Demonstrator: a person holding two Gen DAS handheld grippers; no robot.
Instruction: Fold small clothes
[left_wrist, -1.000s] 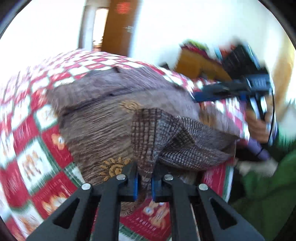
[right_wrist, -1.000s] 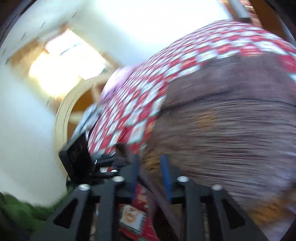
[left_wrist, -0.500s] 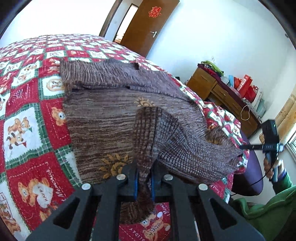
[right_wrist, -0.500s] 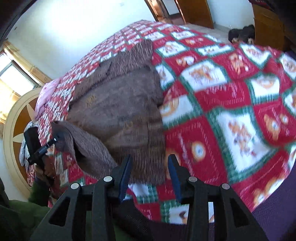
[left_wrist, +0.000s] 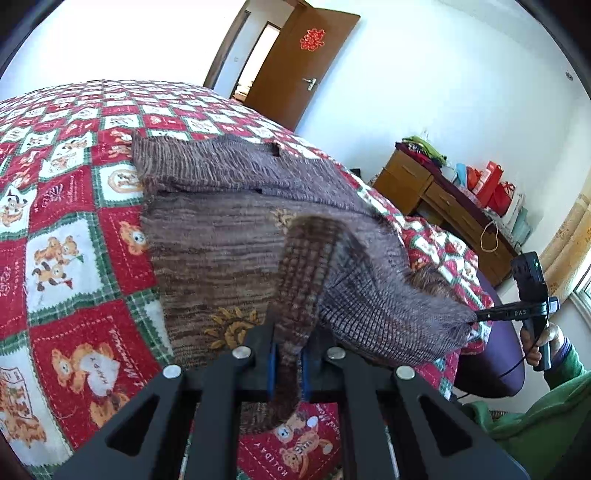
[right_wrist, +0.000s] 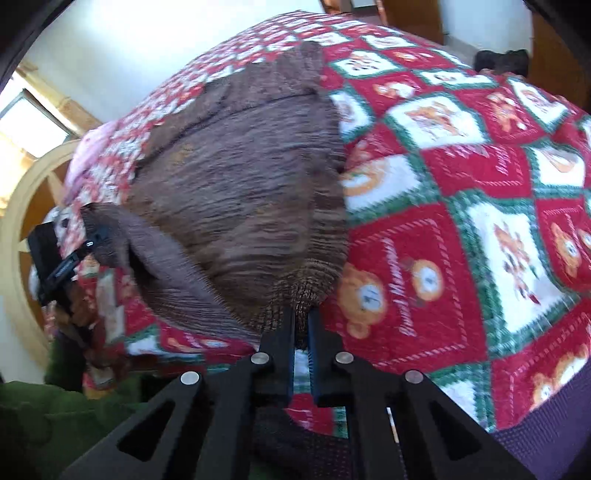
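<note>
- Left wrist view: a bed under a red, white and green quilt (left_wrist: 70, 236) patterned with teddy bears fills the left side. A brown knit sweater (left_wrist: 221, 236) lies flat on it, its hem corners lifted.
- The left gripper (left_wrist: 287, 363) has its jaws clamped tight on one lifted strip of the sweater's ribbed hem.
- Behind the bed stand white walls, an open brown door (left_wrist: 295, 62) with a red ornament, and a wooden dresser (left_wrist: 439, 195) holding red bags.
- At the right edge, a hand in a green sleeve (left_wrist: 554, 402) holds the right gripper (left_wrist: 476, 316), pinching the far hem corner.
- Right wrist view: the right gripper (right_wrist: 302, 332) is nipped shut on the sweater's (right_wrist: 240, 192) near hem edge.
- The quilt (right_wrist: 461, 221) spreads to the right; a bright window (right_wrist: 33, 125) and a curved pale headboard (right_wrist: 14, 229) show at left.
</note>
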